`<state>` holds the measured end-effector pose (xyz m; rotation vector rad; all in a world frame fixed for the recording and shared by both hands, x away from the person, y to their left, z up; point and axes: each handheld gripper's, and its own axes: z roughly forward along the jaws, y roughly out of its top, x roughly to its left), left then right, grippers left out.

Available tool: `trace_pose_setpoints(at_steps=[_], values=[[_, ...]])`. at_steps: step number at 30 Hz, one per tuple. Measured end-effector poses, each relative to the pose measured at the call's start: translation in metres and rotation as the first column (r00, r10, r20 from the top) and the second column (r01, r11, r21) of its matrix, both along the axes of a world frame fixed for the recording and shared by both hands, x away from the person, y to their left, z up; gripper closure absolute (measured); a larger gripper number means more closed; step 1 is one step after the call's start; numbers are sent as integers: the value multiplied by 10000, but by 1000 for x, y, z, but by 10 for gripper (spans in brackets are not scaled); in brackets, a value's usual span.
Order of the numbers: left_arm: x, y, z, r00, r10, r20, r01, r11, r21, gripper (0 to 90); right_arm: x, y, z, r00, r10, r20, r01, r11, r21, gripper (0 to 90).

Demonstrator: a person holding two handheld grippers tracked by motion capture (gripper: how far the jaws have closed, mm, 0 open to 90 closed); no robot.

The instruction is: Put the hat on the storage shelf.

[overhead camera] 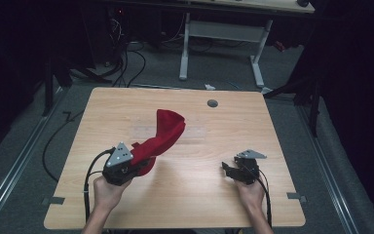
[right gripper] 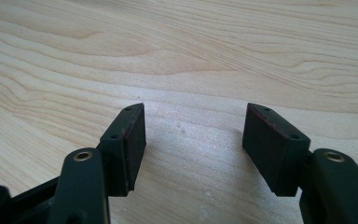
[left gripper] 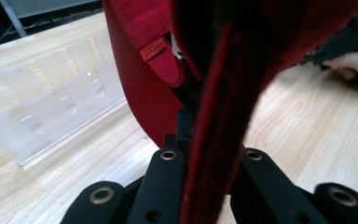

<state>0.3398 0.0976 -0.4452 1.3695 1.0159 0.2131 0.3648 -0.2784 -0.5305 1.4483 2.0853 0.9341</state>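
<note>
Grip check: your left gripper [overhead camera: 135,163] is clamped on an edge of the red cloth hat with a small orange tag [overhead camera: 161,134], lifting it off the light wooden table [overhead camera: 195,195], likely to open it up. Your right gripper [overhead camera: 230,170] rests on the table, jaws wide apart, empty. Cloth hides the left jaw tips; the tag text is unreadable.

High view overlooks the table [overhead camera: 185,195] from above; both gripper views sit close over its wood
</note>
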Motion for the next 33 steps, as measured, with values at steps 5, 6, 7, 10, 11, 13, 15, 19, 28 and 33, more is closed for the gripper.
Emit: trace_pose_setpoints(at_steps=[5,6,7,10,11,13,15,19,28,33], values=[[6,3,6,9998,141,-123,-141,9999,-32,852,1,6,0,10000,26,61,-23,9989,-474,375],[7,4,7,9998,178,-131,-178,9998,-33,851,3,6,0,10000,32,42,-30,9989,-465,366],[8,5,8,9997,198,-151,-199,9998,-96,851,3,6,0,10000,32,42,-30,9989,-465,366],[12,9,13,9993,292,-223,-301,9987,-406,851,3,7,0,10000,39,38,-37,9989,-468,364],[15,11,17,9991,373,-206,-384,9978,-542,851,3,6,-1,10000,65,56,-62,9988,-481,361],[17,12,20,9989,408,-214,-421,9970,-653,851,3,7,-1,10000,73,41,-71,9988,-477,359],[23,15,27,9986,479,-210,-496,9946,-916,851,2,7,-1,10000,81,47,-78,9988,-477,357],[31,17,30,9983,522,-275,-549,9929,-1053,851,2,7,-1,9999,97,42,-95,9988,-482,351],[46,22,37,9955,927,-199,-944,9887,-1166,851,2,7,-1,9999,117,39,-114,9987,-491,346],[64,26,41,9941,1059,-230,-1080,9861,-1261,851,2,7,-1,9999,152,39,-149,9986,-508,340]])
